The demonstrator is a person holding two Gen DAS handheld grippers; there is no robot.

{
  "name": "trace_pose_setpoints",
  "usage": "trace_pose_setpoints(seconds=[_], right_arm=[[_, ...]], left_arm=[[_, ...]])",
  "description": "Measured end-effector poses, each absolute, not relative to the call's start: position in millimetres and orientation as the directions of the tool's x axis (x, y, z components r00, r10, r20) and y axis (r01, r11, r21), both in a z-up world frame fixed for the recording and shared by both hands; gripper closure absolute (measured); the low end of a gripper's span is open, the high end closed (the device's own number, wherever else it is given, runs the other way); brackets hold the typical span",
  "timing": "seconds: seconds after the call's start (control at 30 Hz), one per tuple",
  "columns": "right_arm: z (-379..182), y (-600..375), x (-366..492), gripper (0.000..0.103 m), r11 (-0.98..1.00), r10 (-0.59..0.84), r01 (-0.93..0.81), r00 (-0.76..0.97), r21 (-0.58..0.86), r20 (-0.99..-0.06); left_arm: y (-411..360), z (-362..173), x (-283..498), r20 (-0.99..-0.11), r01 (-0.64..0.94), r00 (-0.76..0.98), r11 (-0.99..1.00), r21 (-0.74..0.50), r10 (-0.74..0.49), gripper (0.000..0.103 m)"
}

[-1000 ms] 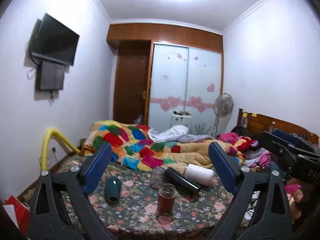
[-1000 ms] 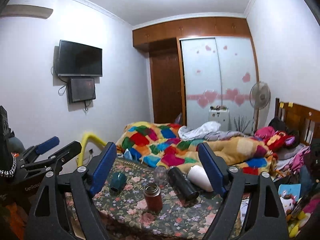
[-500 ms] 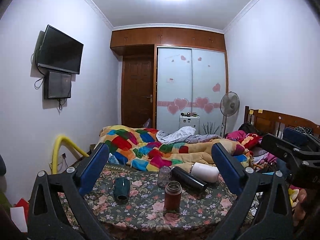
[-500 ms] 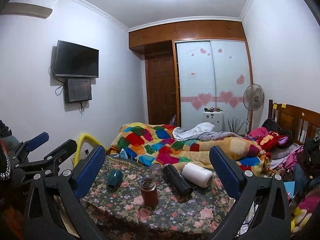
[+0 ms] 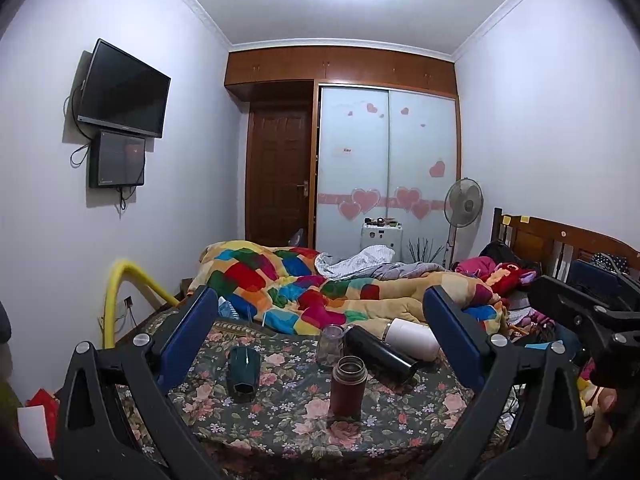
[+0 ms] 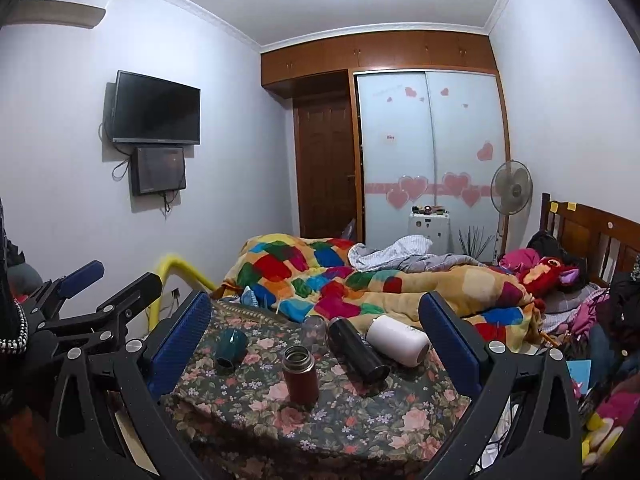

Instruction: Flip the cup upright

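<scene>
On a floral-cloth table [image 5: 280,420] lie a dark green cup [image 5: 243,373] on its side, a black flask [image 5: 380,354] on its side and a white flask [image 5: 412,343] on its side. A brown-red flask [image 5: 347,386] and a clear glass [image 5: 330,345] stand upright. The same items show in the right wrist view: green cup [image 6: 231,345], black flask [image 6: 357,350], white flask [image 6: 398,340], brown-red flask [image 6: 301,376], clear glass [image 6: 314,330]. My left gripper [image 5: 320,340] and right gripper [image 6: 316,340] are both open and empty, held back short of the table.
A bed with a colourful patchwork quilt [image 5: 304,284] lies right behind the table. A yellow pipe [image 5: 120,292] stands at left by the wall. Clothes and toys [image 6: 560,280] pile at the right by the wooden headboard. The other gripper shows at the right edge [image 5: 592,312].
Both cameras have tilted and risen slightly, so the table sits lower in view. Both grippers stay open; nothing on the table has moved.
</scene>
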State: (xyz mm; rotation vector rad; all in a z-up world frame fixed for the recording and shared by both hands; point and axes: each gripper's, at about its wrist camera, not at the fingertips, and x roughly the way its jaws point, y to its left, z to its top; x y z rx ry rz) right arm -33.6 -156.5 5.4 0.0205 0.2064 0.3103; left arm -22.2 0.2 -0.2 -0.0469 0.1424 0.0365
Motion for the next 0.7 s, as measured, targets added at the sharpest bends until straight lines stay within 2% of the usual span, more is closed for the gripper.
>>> trace_pose_setpoints(seconds=[0.7], right_arm=[[7.9, -152.9, -34.0, 0.000, 0.952, 0.305, -0.306, 0.929, 0.031, -0.207]], left_arm=[[-2.3, -6.8, -19.0, -0.154, -0.038, 0.988, 0.998, -0.053, 0.030, 0.000]])
